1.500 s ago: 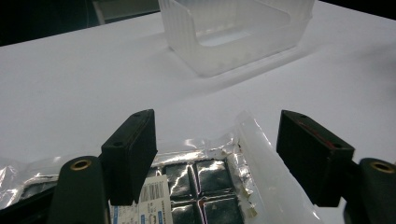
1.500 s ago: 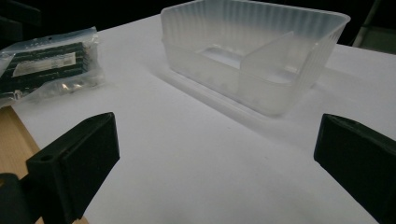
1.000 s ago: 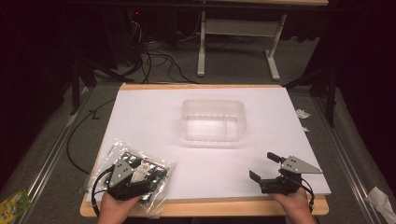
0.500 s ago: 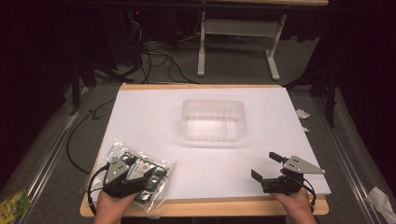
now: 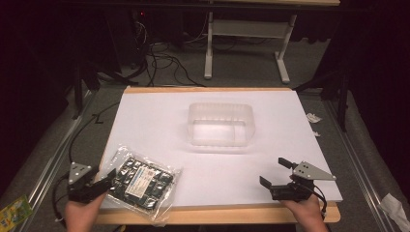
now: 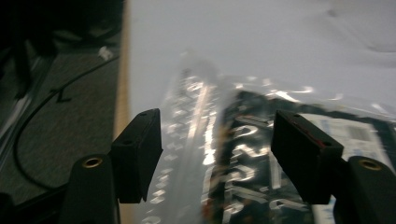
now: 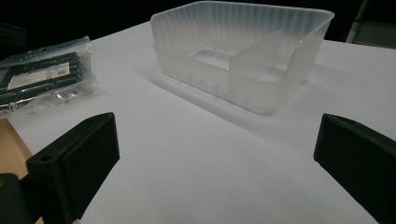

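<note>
— Item one?

— One clear plastic bag (image 5: 141, 183) with a dark, many-celled pack and a white label inside. It lies flat at the near left corner of the tabletop (image 5: 159, 121), its near end overhanging the wooden front edge. Crinkled and shiny in the left gripper view (image 6: 219, 140).

— Grippers?

— Two. The left gripper (image 5: 99, 180) sits at the left edge of the tabletop, beside the bag's left end; its jaws stand wide apart, holding nothing, with the bag's edge between them in its own view, contact not clear. The right gripper (image 5: 275, 173) rests at the near right corner, jaws also spread wide, empty, well apart from the bag.

— Containers?

— One translucent ribbed tub (image 5: 221, 124), upright at the middle of the tabletop, slightly toward the far edge. One slanted divider inside it, seen in the right gripper view (image 7: 243, 51).

— Surface?

— One white sheet on one wooden board.

— Beyond it?

— Cables (image 5: 159, 55) on the floor; one white table frame (image 5: 246, 34).
</note>
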`<state>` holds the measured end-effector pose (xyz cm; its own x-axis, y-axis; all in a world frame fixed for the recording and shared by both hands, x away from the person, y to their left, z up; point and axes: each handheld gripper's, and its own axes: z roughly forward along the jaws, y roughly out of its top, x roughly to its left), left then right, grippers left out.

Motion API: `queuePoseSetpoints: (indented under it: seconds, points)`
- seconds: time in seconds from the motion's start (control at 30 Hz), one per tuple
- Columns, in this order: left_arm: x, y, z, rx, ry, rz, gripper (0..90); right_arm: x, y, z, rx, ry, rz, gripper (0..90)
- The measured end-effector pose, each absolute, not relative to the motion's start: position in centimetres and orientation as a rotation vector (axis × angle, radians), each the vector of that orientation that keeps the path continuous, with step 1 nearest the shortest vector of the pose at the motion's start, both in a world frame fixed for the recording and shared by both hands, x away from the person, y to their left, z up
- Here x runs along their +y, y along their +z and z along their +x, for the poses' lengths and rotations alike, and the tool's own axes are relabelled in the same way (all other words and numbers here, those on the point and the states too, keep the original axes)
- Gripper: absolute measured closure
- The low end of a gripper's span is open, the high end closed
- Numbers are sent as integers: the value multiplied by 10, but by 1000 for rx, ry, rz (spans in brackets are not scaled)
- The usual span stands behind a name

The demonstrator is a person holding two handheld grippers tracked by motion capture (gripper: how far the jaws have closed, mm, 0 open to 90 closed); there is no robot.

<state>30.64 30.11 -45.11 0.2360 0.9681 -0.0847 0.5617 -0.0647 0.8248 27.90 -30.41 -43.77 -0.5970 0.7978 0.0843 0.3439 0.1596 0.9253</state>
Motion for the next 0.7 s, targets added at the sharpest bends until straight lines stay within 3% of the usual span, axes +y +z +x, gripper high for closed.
queuePoseSetpoints:
  seconds: [0.13,0.33,0.5,0.7]
  points:
    - [335,-465,301,1577,618,1638,400,-304,-438,280,2019,1431,1079,2]
    - [354,-477,288,1603,495,1549,461,-303,-437,279,2020,1427,1079,4]
    - [361,-487,283,1615,372,1496,459,-303,-437,279,2019,1425,1081,6]
    - [352,-485,283,1586,364,1523,594,-302,-438,279,2023,1421,1082,8]
